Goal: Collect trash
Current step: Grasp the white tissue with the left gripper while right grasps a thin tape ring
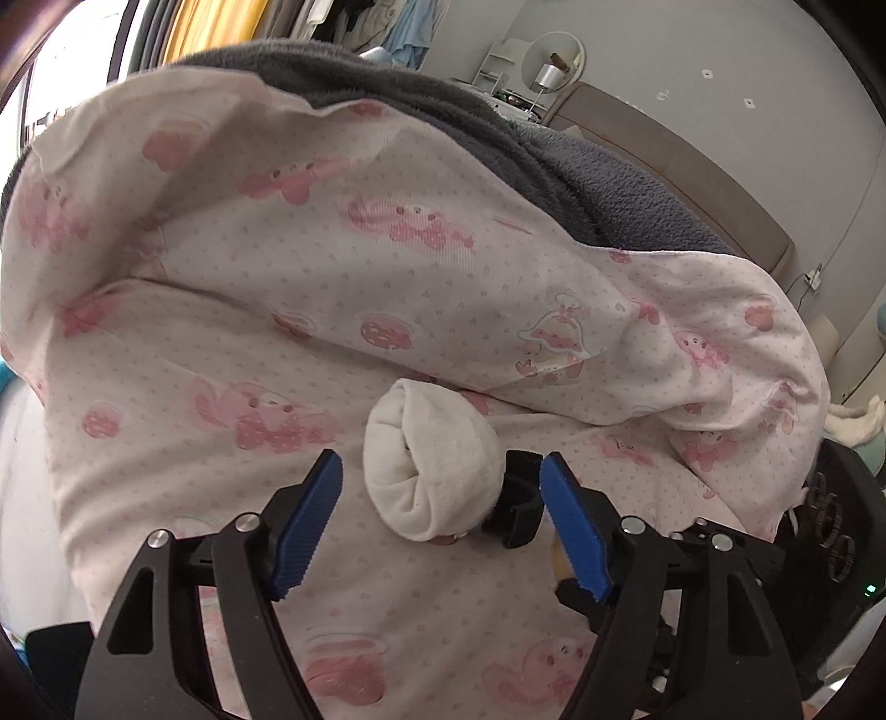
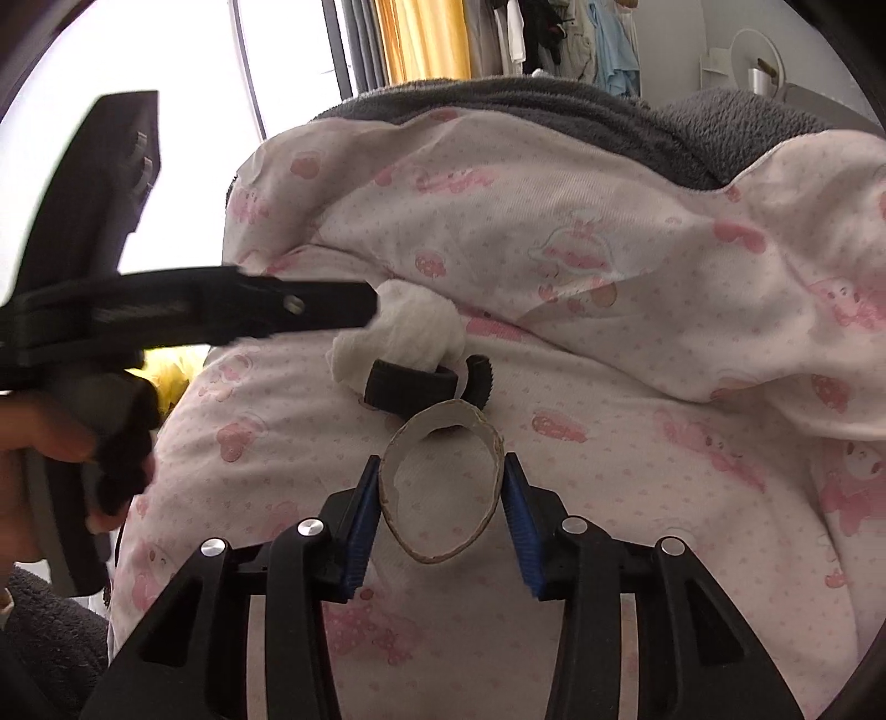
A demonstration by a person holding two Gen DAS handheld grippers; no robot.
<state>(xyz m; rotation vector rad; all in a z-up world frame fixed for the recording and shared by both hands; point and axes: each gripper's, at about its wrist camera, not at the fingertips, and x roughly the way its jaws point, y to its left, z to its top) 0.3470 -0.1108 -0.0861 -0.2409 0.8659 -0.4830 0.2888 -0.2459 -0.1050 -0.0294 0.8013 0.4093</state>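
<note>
A white rolled sock (image 1: 434,471) lies on the pink-print quilt (image 1: 277,310). My left gripper (image 1: 441,465) is open around the sock, its blue pads apart from it on both sides. A black strap (image 1: 518,504) lies just right of the sock, inside the right pad. My right gripper (image 2: 441,487) is shut on a cardboard tube (image 2: 443,554), which is squashed to an oval between the blue pads. In the right wrist view the sock (image 2: 410,332) and strap (image 2: 410,387) lie just beyond the tube. A finger (image 2: 332,304) of the left gripper reaches the sock from the left.
A grey fleece blanket (image 1: 609,183) lies behind the folded-over quilt. A hand (image 2: 44,443) holds the left gripper's grip at the left edge. Something yellow (image 2: 166,376) shows beside the bed. Hanging clothes (image 2: 554,39), curtains and a round mirror shelf (image 1: 554,55) stand at the back.
</note>
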